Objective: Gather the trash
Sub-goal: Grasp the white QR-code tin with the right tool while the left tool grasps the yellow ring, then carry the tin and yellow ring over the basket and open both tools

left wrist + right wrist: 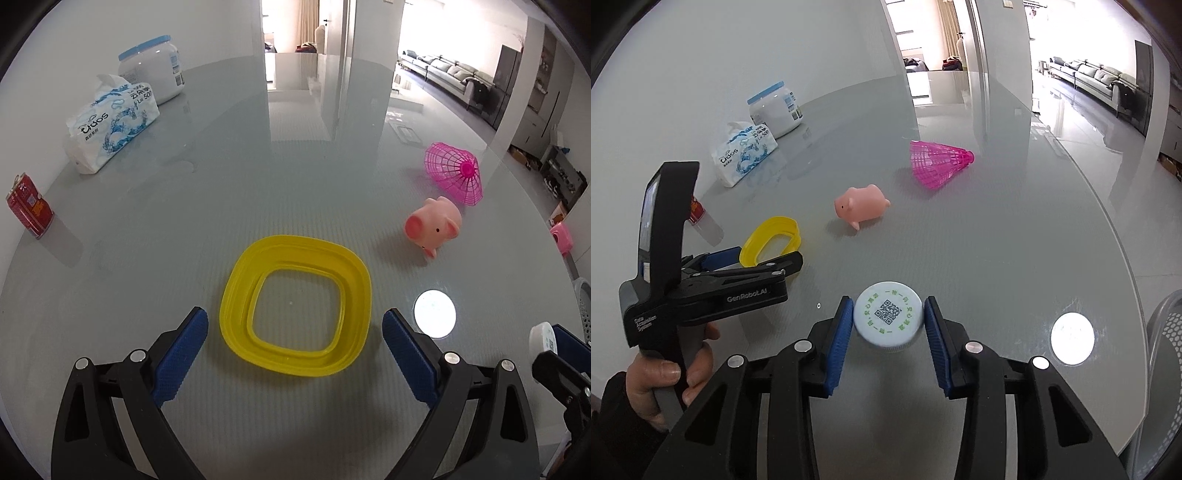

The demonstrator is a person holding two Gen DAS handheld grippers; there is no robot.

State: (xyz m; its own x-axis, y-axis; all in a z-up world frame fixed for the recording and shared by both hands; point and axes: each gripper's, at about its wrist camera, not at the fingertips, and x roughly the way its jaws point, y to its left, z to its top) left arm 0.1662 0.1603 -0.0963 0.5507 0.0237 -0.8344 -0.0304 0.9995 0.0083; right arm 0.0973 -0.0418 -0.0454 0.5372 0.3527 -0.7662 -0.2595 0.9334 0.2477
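Glass table holds one yellow ring between the spread left gripper; right gripper clasps one white cap.

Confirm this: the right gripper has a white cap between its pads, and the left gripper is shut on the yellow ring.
Not quite. The left wrist view shows the left gripper open, its pads either side of the yellow ring without touching it. The right gripper does have the white cap between its pads.
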